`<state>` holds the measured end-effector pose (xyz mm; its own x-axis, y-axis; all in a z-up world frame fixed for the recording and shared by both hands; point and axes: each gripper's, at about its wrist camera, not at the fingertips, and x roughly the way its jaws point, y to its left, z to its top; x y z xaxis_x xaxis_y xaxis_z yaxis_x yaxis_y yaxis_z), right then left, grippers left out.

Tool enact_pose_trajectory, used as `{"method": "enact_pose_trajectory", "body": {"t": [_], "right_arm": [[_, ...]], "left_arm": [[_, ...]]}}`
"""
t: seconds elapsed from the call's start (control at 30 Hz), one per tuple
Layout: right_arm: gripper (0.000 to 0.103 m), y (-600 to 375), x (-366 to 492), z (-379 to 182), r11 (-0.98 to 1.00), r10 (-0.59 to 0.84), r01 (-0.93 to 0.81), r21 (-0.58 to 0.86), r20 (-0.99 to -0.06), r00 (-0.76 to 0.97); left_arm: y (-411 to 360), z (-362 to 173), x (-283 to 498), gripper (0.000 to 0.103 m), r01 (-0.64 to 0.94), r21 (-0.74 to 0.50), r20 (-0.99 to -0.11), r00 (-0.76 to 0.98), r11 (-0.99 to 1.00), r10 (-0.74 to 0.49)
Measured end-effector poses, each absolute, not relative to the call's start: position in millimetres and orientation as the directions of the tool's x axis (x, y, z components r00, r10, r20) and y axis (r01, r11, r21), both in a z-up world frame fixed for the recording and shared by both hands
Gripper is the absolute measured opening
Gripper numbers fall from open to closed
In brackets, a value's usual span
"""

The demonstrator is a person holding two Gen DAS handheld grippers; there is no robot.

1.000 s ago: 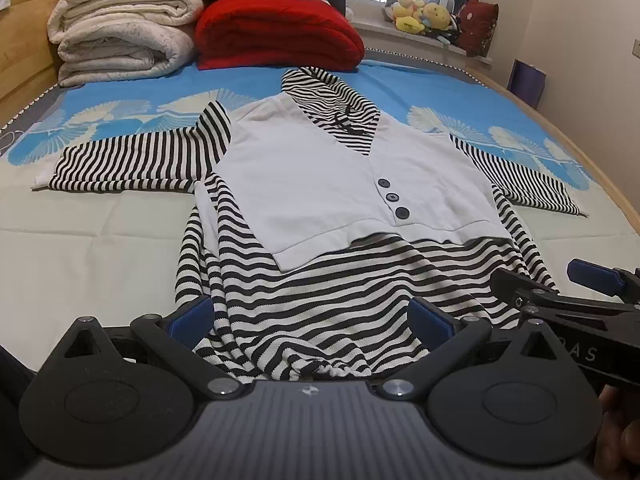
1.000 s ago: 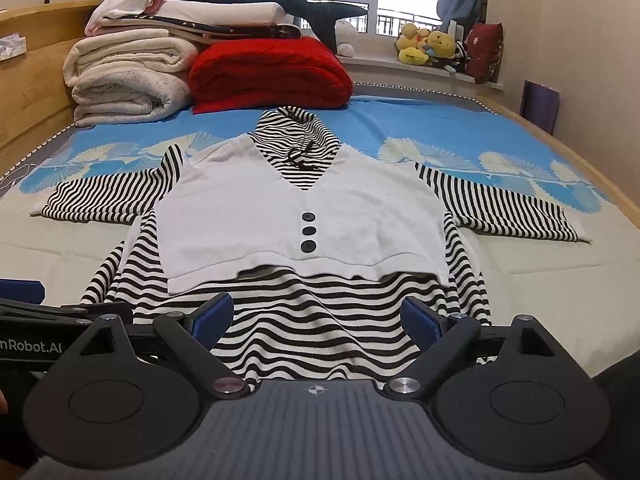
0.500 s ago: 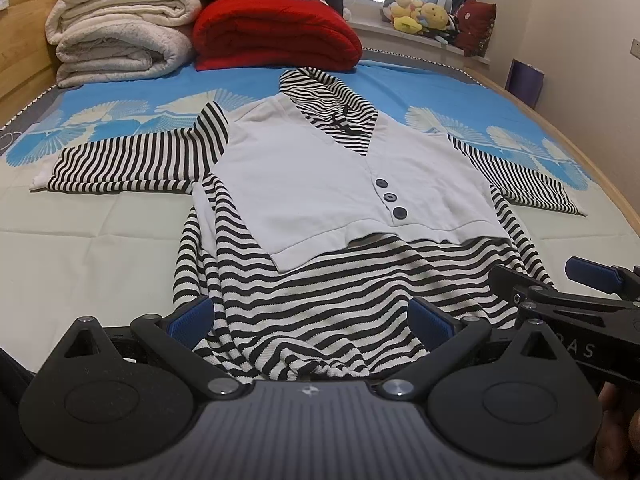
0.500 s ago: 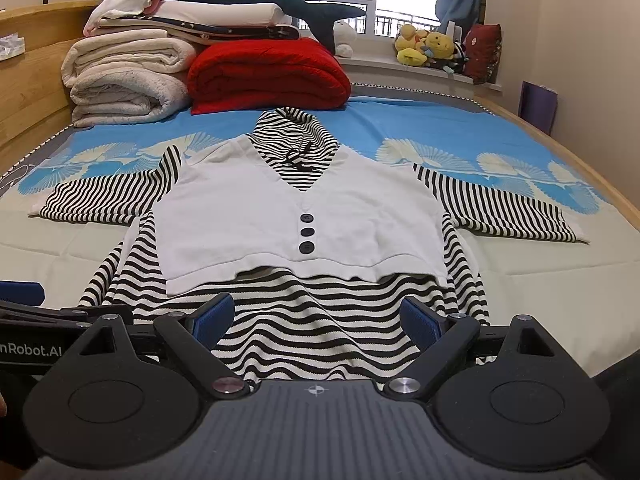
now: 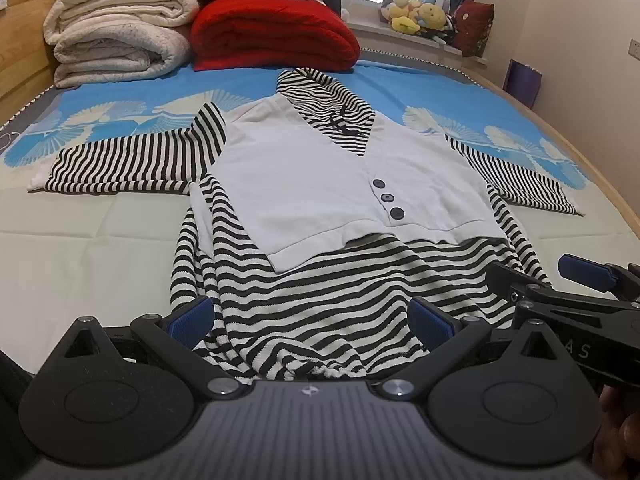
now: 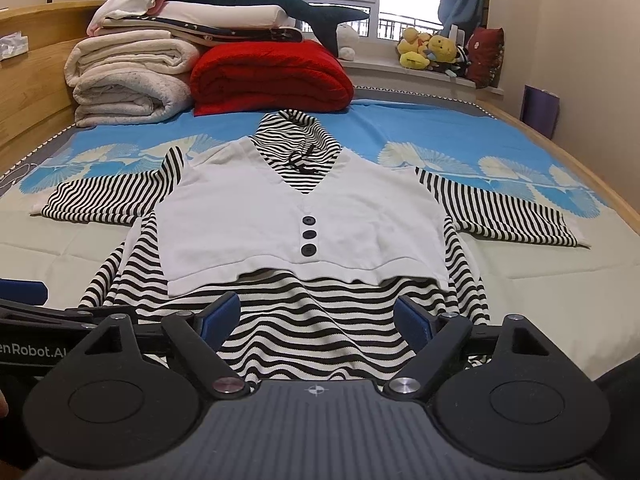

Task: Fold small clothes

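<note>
1. Hovering at the near hem of the striped top [image 5: 320, 304], the left hand-held gripper [image 5: 310, 322] stands released, its blue pads [image 5: 188, 320] wide apart with rumpled hem cloth between them but not pinched; the right hand-held gripper [image 6: 316, 320], just beside it, has just been closing a little yet is also released, striped cloth lying between its pads [image 6: 414, 322] unclamped.
2. The top lies flat, front up, on the bed [image 6: 60, 264], sleeves spread sideways; bare pale sheet lies open on both sides of it.
3. Farther back, folded cream blankets [image 6: 128, 80] and a red blanket [image 6: 268, 76] crowd the head of the bed, near the hood.
4. The hem's nearest edge is hidden under both gripper bodies; plush toys [image 6: 428, 52] on the sill are too small to make out.
</note>
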<state>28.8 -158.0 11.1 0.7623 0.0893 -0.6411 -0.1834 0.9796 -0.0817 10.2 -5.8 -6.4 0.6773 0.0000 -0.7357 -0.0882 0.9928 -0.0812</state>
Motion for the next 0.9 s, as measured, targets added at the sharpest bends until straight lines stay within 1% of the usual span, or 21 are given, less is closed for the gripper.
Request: {"method": "enact_pose_trajectory", "body": {"t": [0.17,0.4,0.5,0.57,0.67,0.7,0.77,0.83,0.9], "right_arm": [[0.079,-157,28,11,0.980,0.091,-0.183,-0.079,-0.639,0.764],[0.075,-158,29,11,0.981,0.093,-0.179,-0.071,-0.643,0.760],[0.070,-158,28,11,0.981,0.092,-0.179,-0.071,-0.643,0.760],[0.066,-159,29,12,0.981,0.092,-0.178,-0.071,-0.642,0.761],[0.062,-159,30,13,0.982,0.091,-0.175,-0.069,-0.640,0.763],[0.061,-159,30,13,0.983,0.092,-0.174,-0.066,-0.642,0.761],[0.054,-160,30,12,0.983,0.096,-0.173,-0.058,-0.644,0.759],[0.050,-160,30,13,0.984,0.095,-0.170,-0.055,-0.641,0.762],[0.047,-160,31,14,0.985,0.095,-0.165,-0.051,-0.637,0.765]], "left_arm": [[-5,-6,11,0.103,-0.085,-0.058,-0.741,0.671,0.995,0.015],[-3,-2,9,0.102,-0.079,-0.089,-0.724,0.689,0.993,-0.010],[-4,-2,9,0.098,-0.069,-0.092,-0.715,0.699,0.993,-0.018],[-4,-1,9,0.097,-0.064,-0.088,-0.713,0.701,0.994,-0.018],[-4,-1,8,0.094,-0.058,-0.092,-0.709,0.705,0.994,-0.025],[-4,0,8,0.091,-0.056,-0.098,-0.708,0.706,0.994,-0.030],[-4,0,8,0.086,-0.055,-0.090,-0.705,0.708,0.994,-0.024],[-3,1,8,0.080,-0.054,-0.088,-0.698,0.716,0.995,-0.023],[-3,4,9,0.078,-0.055,-0.070,-0.683,0.731,0.996,-0.007]]}}
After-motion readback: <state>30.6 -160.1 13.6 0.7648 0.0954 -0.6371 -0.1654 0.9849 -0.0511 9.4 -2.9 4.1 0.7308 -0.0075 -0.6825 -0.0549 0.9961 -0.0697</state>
